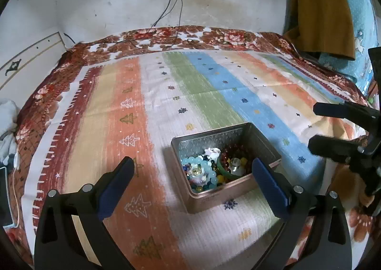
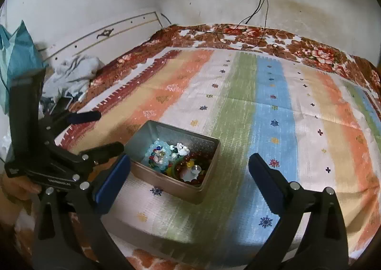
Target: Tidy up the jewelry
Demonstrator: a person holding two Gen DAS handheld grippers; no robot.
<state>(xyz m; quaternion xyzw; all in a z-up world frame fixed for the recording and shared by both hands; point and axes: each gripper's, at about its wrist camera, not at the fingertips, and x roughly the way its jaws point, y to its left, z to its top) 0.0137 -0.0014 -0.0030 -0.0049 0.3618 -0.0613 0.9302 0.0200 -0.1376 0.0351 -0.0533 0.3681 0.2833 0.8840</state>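
Blue-padded left claw [image 1: 193, 172] and right claw [image 2: 189, 170], both spread wide and empty, hover over the bed beside an open tin [image 1: 259, 136] already heaped with bracelets [image 1: 202, 170], leaving loading or unpacking equally plausible.

I saw a bed [image 1: 214, 39] under a striped cloth [image 1: 202, 94]; on the cloth sat an open tin [image 1: 266, 141] of beads.

Both views above shared tin [image 1: 259, 138]
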